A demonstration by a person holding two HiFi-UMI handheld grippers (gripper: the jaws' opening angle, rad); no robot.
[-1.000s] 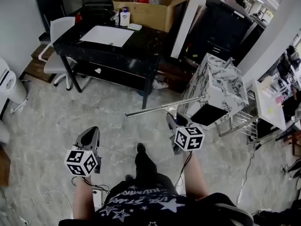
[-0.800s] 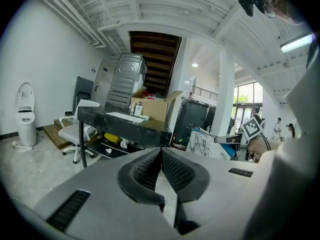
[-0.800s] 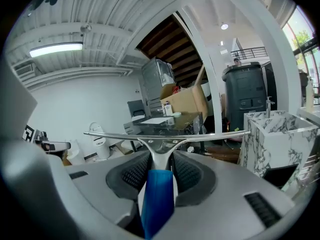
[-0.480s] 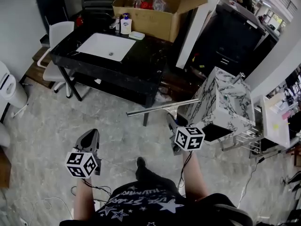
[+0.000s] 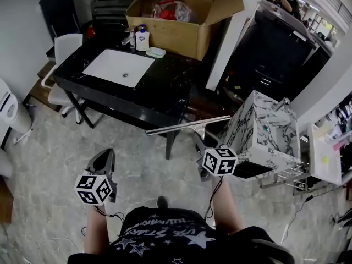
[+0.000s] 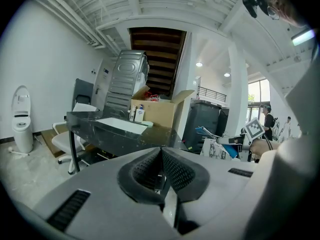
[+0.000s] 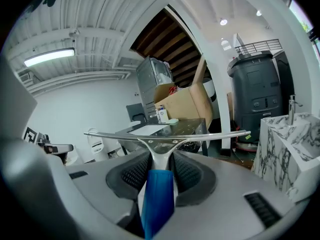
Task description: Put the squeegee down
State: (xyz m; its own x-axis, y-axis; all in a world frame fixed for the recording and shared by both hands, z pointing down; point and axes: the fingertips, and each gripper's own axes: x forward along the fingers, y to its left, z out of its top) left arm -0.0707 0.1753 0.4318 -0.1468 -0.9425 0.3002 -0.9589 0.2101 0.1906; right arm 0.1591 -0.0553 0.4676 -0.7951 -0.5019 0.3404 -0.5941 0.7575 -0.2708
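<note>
The squeegee (image 5: 190, 124) has a long metal blade and a blue handle (image 7: 157, 199). My right gripper (image 5: 199, 139) is shut on that handle, and the blade (image 7: 165, 134) lies level across the fingertips. In the head view the blade hangs in the air by the near right corner of the black table (image 5: 165, 92). My left gripper (image 5: 105, 155) is at the lower left over the floor. Its jaws (image 6: 161, 154) meet at the tips with nothing between them.
A white sink basin (image 5: 118, 67), a soap bottle (image 5: 142, 38) and an open cardboard box (image 5: 181, 15) are on the black table. A marble-patterned cabinet (image 5: 264, 131) stands to the right, close to the right gripper. A white chair (image 5: 63, 48) is at the table's left end.
Both grippers and the squeegee have been carried forward towards the black table, which now lies closer. The marble cabinet has drawn alongside the right gripper. The grip on the squeegee is unchanged.
</note>
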